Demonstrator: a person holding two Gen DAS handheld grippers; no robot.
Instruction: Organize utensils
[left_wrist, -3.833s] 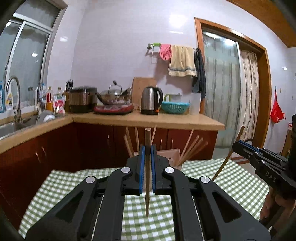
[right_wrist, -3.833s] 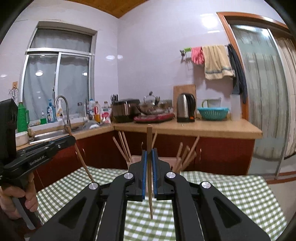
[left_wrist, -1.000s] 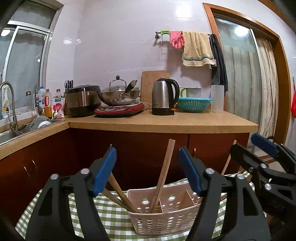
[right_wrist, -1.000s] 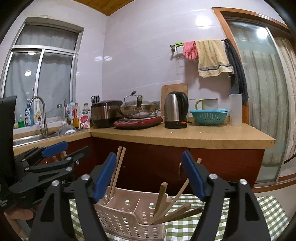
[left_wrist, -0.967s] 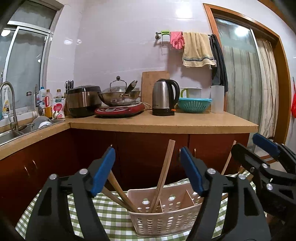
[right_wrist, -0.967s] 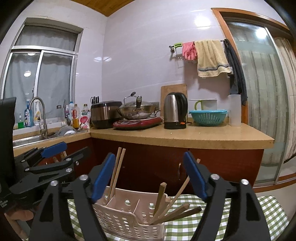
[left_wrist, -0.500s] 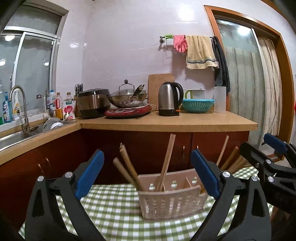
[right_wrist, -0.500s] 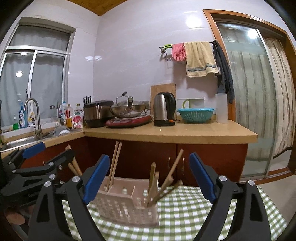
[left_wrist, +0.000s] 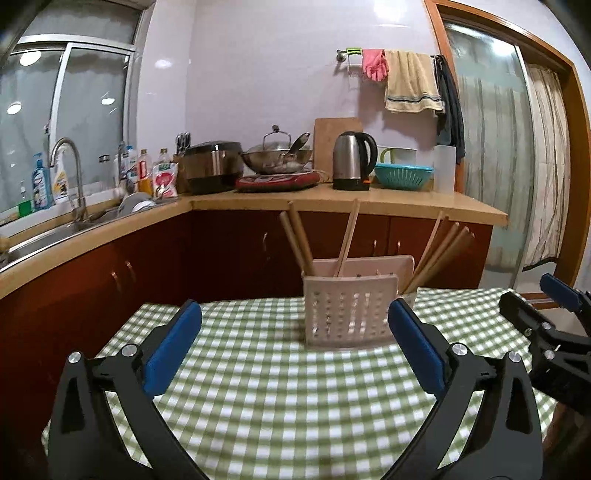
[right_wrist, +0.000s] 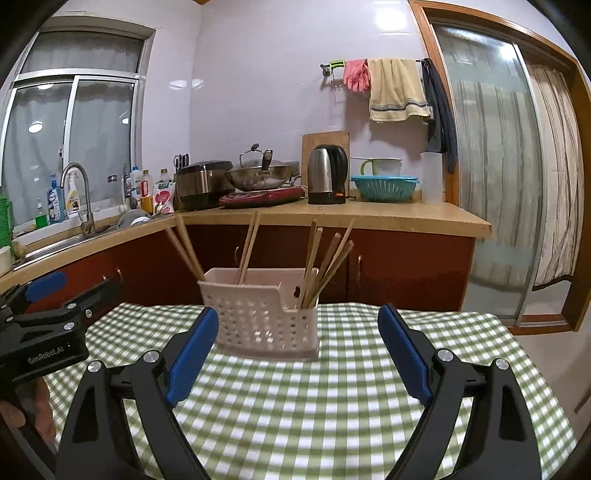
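Observation:
A pale pink slotted utensil basket (left_wrist: 351, 314) (right_wrist: 264, 317) stands on the green checked tablecloth (left_wrist: 295, 406) (right_wrist: 314, 406). Several wooden chopsticks (left_wrist: 345, 236) (right_wrist: 314, 262) stand in its compartments, leaning left and right. My left gripper (left_wrist: 295, 347) is open and empty, a short way in front of the basket. My right gripper (right_wrist: 299, 354) is open and empty, also in front of the basket. Each gripper shows at the edge of the other's view, the right gripper in the left wrist view (left_wrist: 554, 325) and the left gripper in the right wrist view (right_wrist: 48, 325).
Behind the table runs a wooden kitchen counter (left_wrist: 388, 201) with a kettle (left_wrist: 352, 160), a wok (left_wrist: 277, 157), a rice cooker (left_wrist: 212, 170) and a teal colander (left_wrist: 402, 176). A sink with a tap (left_wrist: 68, 173) is at the left. A glass door (left_wrist: 491, 147) is at the right.
Both grippers let go of their chopsticks into the basket, opened wide, and have drawn back and up, so the basket now stands farther away on the cloth.

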